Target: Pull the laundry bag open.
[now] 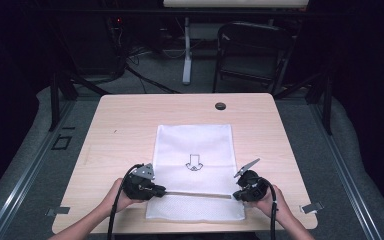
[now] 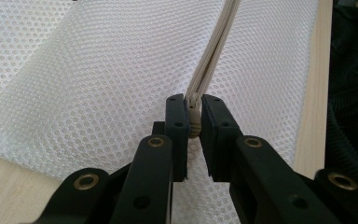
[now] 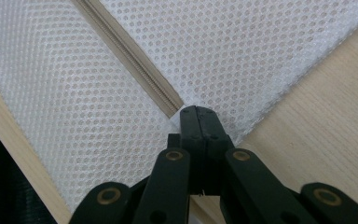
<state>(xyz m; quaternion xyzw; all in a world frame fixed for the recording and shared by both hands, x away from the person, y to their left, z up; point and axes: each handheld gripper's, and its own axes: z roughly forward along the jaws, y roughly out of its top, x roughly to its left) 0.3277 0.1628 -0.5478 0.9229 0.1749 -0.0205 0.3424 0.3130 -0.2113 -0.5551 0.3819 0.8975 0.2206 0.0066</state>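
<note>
We've got the mesh bag (image 1: 195, 150) flat mid-worktop, left claw (image 2: 193, 122) clamped on the zipper pull (image 2: 194, 116), right claw (image 3: 198, 122) pinching the 3 o'clock end, so pull slow and level.

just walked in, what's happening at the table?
A person is working on a white mesh bag lying flat on the table. The left gripper is shut on the zipper pull. The right gripper pinches the bag's edge at the zipper's other end. The zipper looks closed along its visible run.
</note>
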